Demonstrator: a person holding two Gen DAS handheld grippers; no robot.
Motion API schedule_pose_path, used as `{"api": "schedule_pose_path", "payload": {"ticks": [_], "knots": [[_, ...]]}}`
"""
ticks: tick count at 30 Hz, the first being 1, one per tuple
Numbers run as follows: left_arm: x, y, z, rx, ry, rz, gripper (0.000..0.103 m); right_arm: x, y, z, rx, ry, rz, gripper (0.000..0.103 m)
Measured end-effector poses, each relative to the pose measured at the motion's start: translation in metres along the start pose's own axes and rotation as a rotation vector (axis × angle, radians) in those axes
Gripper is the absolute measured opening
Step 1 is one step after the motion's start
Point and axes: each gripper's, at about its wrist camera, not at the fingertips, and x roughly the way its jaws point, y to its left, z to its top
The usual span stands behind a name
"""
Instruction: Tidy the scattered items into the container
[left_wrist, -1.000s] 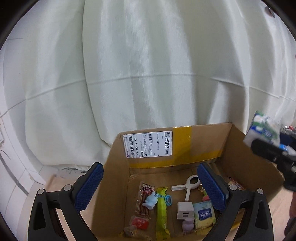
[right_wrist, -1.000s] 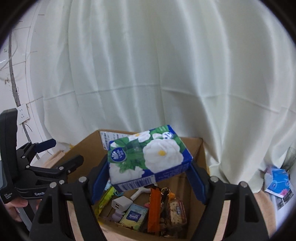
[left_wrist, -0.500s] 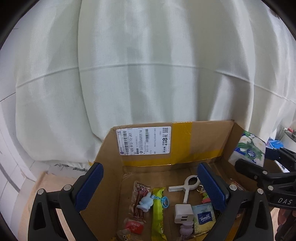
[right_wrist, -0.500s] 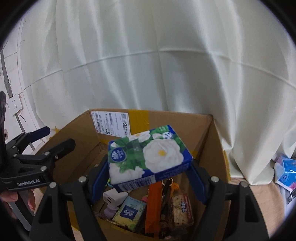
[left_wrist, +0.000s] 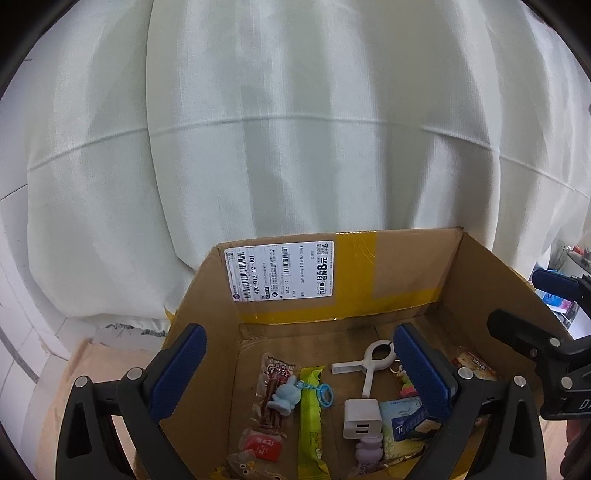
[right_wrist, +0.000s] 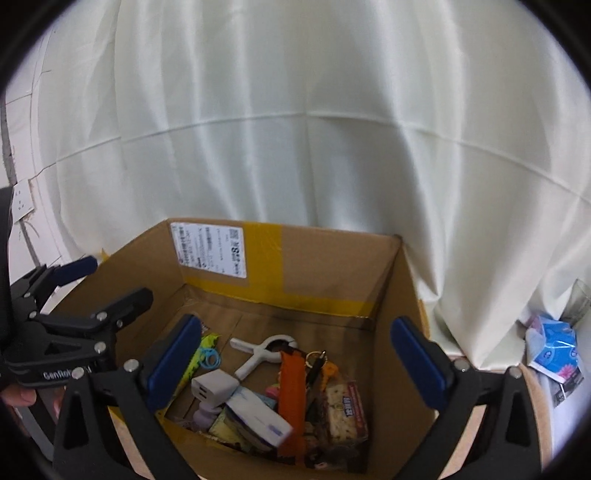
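Note:
The cardboard box (left_wrist: 406, 273) (right_wrist: 325, 266) stands open below both grippers. My right gripper (right_wrist: 295, 362) hangs over it with its jaws opening wide and nothing between the pads. The flowered tissue pack (right_wrist: 258, 417) (left_wrist: 410, 421), blurred, lies tilted in the box on other items, near the white charger (right_wrist: 212, 386) (left_wrist: 362, 413). My left gripper (left_wrist: 301, 369) is open and empty over the box's near left side. Also in the box are a white clip (left_wrist: 373, 363), a green snack bar (left_wrist: 312, 410) and an orange packet (right_wrist: 291, 395).
A white curtain (left_wrist: 295, 129) hangs right behind the box. A blue packet (right_wrist: 554, 347) lies on the floor at the right. The right gripper's fingers (left_wrist: 524, 332) reach over the box's right wall. A hand (right_wrist: 18, 397) holds the left gripper at the left edge.
The right gripper's jaws have spread apart and the tissue pack has dropped from between them into the box. The right gripper sank a little; the left gripper stayed put.

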Motion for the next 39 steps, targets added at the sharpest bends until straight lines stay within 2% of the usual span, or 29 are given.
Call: {"api": "schedule_pose_path", "payload": {"ticks": [4,10,22,29,39], "knots": [[-0.003,0.0,-0.002,0.004,-0.008,0.02,0.102,0.004,0.005,0.005,-0.003,0.003,-0.01,0.103],[-0.024,0.004,-0.002,-0.009,-0.027,0.021,0.102,-0.017,0.005,0.008,0.002,-0.014,-0.004,0.103],[-0.124,0.002,-0.01,-0.01,-0.147,0.0,0.102,-0.115,0.034,0.006,-0.044,-0.132,-0.014,0.103],[-0.158,-0.003,-0.041,-0.008,-0.164,-0.031,0.102,-0.15,0.041,-0.024,-0.041,-0.167,-0.015,0.103],[-0.159,-0.007,-0.101,-0.043,-0.194,-0.047,0.102,-0.148,0.043,-0.081,-0.034,-0.178,-0.026,0.103]]}}
